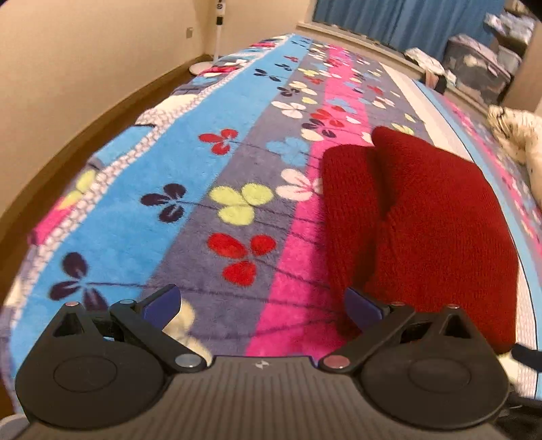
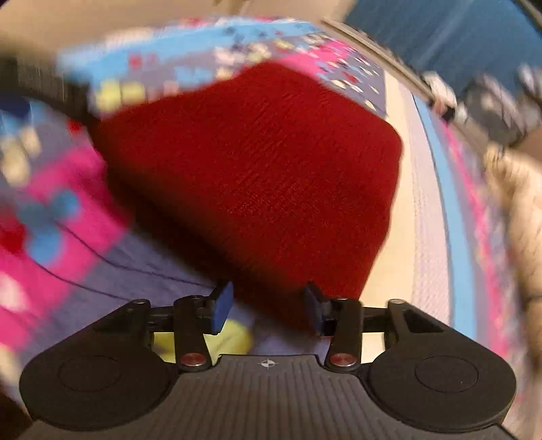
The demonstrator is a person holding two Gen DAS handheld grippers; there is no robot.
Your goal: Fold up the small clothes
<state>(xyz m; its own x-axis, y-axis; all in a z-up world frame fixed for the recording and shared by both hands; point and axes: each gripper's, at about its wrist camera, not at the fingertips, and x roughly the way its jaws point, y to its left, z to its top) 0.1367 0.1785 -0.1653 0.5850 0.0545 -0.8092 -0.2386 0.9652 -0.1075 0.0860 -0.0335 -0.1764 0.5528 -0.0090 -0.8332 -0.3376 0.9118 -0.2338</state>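
Observation:
A dark red knitted garment (image 1: 423, 220) lies folded on the flowered blanket (image 1: 203, 189), with one flap laid over the other. My left gripper (image 1: 262, 306) is open and empty, low over the blanket; its right fingertip (image 1: 360, 306) is at the garment's near left edge. In the blurred right wrist view the same red garment (image 2: 257, 162) fills the middle. My right gripper (image 2: 267, 306) is open, its jaws apart just in front of the garment's near edge, holding nothing.
A cream fluffy item (image 1: 518, 135) lies at the blanket's right edge, also in the right wrist view (image 2: 518, 210). A fan stand (image 1: 203, 64) is by the far wall. Blue curtains (image 1: 406, 20) and bags (image 1: 481, 67) are behind the bed.

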